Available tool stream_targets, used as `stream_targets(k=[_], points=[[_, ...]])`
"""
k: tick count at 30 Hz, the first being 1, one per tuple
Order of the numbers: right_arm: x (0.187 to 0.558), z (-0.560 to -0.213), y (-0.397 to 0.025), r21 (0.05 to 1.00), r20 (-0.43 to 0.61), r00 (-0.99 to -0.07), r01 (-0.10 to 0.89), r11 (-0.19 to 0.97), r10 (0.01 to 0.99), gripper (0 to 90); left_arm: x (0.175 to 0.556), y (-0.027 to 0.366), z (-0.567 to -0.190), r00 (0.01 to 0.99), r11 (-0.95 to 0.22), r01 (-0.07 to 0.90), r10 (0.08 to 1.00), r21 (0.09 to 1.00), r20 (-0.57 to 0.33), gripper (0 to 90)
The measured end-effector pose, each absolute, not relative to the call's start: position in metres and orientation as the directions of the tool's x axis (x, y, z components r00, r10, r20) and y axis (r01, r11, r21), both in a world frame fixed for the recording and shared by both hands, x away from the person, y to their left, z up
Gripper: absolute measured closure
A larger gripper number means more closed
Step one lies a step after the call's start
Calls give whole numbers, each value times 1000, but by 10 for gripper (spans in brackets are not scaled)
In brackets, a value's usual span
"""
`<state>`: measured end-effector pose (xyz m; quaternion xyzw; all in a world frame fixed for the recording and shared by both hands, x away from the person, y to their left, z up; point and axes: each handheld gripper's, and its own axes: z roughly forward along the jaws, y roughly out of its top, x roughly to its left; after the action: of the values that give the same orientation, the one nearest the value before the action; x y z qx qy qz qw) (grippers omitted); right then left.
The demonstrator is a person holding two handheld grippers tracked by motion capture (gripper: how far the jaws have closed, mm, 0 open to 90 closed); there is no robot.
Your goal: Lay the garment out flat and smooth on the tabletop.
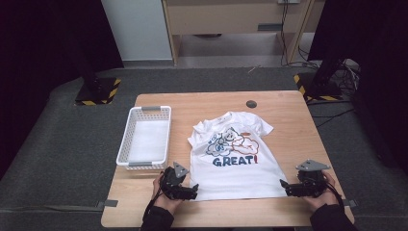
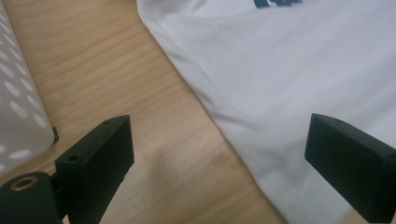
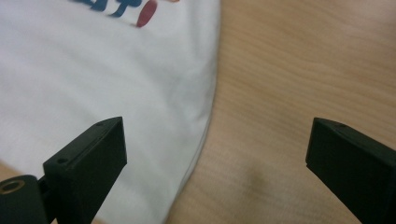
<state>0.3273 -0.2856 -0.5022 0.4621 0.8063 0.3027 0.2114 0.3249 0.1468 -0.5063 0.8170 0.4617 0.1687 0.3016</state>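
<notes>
Surface: wooden desk (image 1: 288,103), white basket (image 1: 144,139) at left.
Garment: white printed T-shirt (image 1: 233,159) flat, centred, collar far, hem near.
Left claw (image 1: 193,190): wide open, empty, at hem's left corner.
Right claw (image 1: 284,186): wide open, empty, at right corner.

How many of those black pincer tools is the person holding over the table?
2. The left gripper sits at the near left corner of the white T-shirt, beside the white basket. The right gripper sits at the shirt's near right corner. Both are open.
</notes>
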Motion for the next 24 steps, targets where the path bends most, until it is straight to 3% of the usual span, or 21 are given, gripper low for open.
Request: stream_targets(k=[2,8,24], points=[[336,-503,-283,692,-69,-466,615,379,882,50,335,145,-510,488,-349,668,872,658,-32,80],[357,-506,-276,674,-18,-426,663,326,905,46,344,142,-518,468,-373,671,883,641,25,80],[377,-522,-267,612,-102,-415,691,386,904,71,347,146,-524,475,-387,681,880,622,27,77]])
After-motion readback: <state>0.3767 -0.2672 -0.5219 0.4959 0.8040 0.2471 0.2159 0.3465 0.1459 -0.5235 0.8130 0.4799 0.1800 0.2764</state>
